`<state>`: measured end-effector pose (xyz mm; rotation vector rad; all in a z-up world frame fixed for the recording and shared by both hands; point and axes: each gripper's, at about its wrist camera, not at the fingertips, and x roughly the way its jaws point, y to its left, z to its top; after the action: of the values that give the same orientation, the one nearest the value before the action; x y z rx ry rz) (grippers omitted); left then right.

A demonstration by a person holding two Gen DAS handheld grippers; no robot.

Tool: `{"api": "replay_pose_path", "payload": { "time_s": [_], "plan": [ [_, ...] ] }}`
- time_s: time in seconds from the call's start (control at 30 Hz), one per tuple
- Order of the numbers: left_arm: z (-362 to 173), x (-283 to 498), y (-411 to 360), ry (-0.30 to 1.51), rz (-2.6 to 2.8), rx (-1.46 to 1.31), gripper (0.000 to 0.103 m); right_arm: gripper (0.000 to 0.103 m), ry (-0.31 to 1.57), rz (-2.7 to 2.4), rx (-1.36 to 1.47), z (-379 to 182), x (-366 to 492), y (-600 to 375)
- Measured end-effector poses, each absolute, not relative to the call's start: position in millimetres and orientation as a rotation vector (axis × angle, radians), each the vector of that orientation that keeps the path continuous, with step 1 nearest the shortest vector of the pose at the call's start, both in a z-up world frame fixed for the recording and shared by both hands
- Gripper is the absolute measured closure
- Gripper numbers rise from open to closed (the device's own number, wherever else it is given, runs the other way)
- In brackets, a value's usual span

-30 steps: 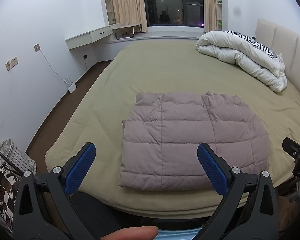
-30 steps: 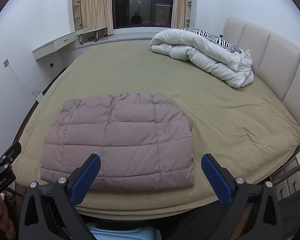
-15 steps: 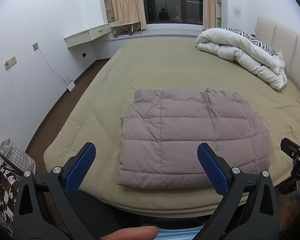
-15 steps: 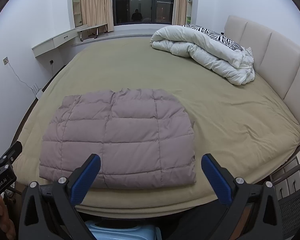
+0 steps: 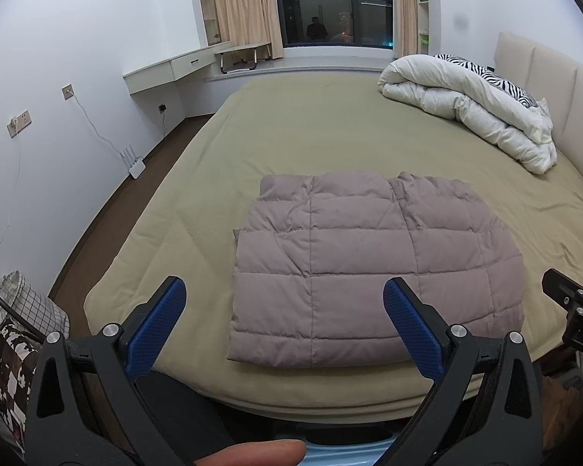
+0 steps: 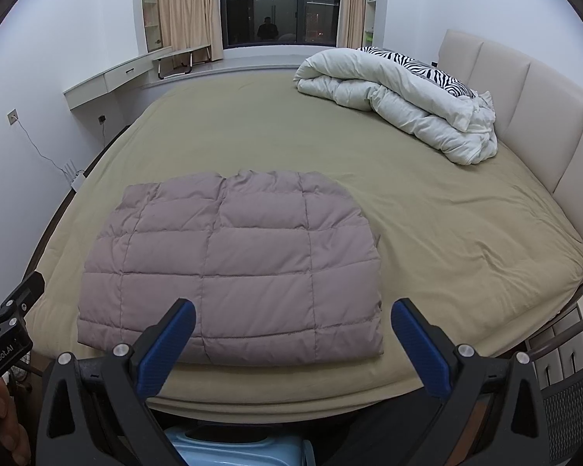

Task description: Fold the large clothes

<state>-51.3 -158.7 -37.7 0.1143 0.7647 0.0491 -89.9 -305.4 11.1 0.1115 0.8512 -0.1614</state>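
A mauve quilted down jacket lies folded into a flat rectangle near the front edge of the bed; it also shows in the right wrist view. My left gripper is open and empty, held in the air in front of the bed's front edge, short of the jacket. My right gripper is open and empty too, also short of the jacket's near edge. Each gripper shows at the edge of the other's view. Neither touches the jacket.
The bed has an olive sheet. A bundled white duvet with a zebra pillow lies at the far right by the headboard. A light blue case sits below the grippers. A wire basket stands at the right.
Both views have tilted slightly, so the jacket and bed sit a little lower in the frames. Both grippers stay open and empty. The jacket has not moved.
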Motion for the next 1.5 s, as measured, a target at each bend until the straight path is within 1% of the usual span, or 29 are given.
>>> {"api": "replay_pose_path", "payload": {
  "time_s": [1.5],
  "plan": [
    [-39.9,-46.8,-159.1,0.766,0.03,0.123,0.0,0.0,0.86,-0.154,0.111,4.6,-91.4,-304.0]
  ]
}}
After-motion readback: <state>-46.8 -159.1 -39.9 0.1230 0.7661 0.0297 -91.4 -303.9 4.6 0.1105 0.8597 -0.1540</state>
